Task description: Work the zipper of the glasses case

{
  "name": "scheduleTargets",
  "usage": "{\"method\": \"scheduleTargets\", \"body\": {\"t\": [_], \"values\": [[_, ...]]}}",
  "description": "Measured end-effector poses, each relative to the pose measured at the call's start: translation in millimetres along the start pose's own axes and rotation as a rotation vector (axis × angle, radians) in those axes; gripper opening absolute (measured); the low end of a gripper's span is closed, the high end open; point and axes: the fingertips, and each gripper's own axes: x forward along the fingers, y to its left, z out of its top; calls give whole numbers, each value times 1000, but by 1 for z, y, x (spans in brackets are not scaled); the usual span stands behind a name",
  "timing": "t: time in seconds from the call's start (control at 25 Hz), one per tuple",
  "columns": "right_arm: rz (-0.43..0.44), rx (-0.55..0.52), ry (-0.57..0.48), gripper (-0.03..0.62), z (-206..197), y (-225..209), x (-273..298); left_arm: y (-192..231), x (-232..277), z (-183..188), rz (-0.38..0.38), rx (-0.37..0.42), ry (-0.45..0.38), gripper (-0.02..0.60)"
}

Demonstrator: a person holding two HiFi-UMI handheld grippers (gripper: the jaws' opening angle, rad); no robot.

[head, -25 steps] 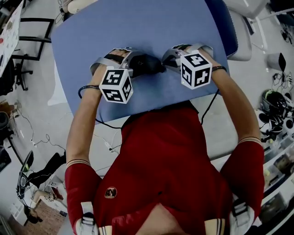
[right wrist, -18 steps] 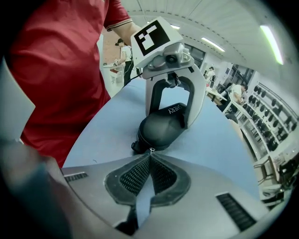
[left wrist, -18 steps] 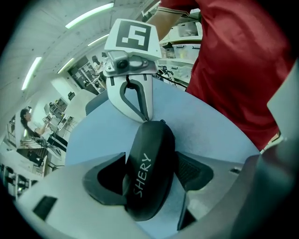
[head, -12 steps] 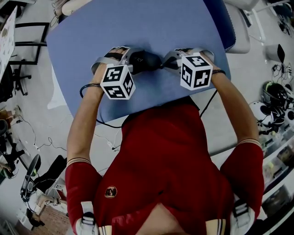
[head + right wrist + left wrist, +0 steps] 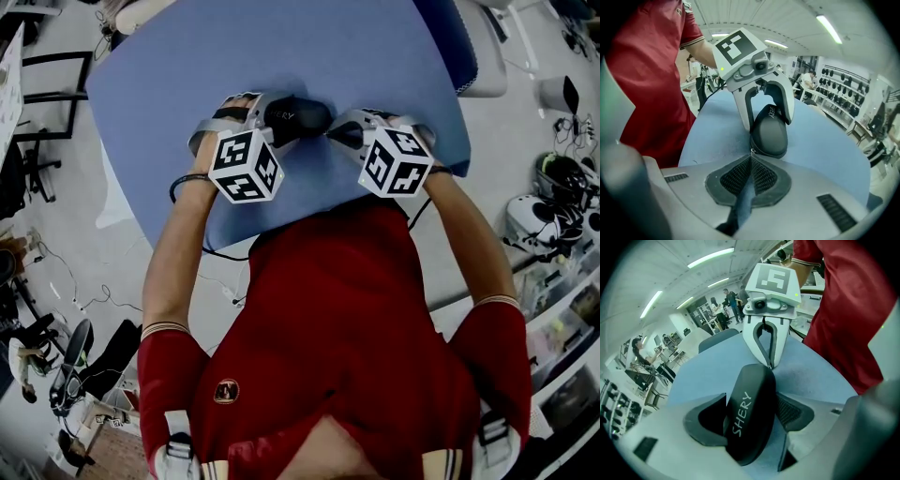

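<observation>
One blue desk [image 5: 356,56]; cables [image 5: 84,300] on the floor around it. The strip-lit room with distant people shows in the gripper views only. One black glasses case [image 5: 754,394], near the desk's middle, clamped on edge between the left gripper [image 5: 747,420] fingers. Right gripper [image 5: 751,158] fingers are together, pinching the zipper pull [image 5: 752,151] at the case's end. Head view: marker cubes [image 5: 246,166] hide both grips.

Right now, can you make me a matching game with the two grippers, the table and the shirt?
Things:
1. left gripper
2. right gripper
3. table
4. shirt

Matches:
A. red
B. shut on the zipper pull
C. blue
D. clamped on the black glasses case

Pairs: 1-D, 2-B, 3-C, 4-A.
</observation>
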Motion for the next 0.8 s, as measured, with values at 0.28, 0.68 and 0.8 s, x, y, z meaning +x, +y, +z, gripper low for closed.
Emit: {"method": "scheduleTargets", "body": {"t": [0.28, 0.68, 0.8], "values": [[-145, 151, -22, -2, 3, -5, 0, 7, 4, 6, 41, -88, 25, 305], [-226, 191, -31, -3, -3, -8, -1, 6, 7, 16, 42, -151, 26, 305], [-226, 169, -27, -2, -10, -7, -7, -2, 2, 23, -1, -122, -19, 305]]}}
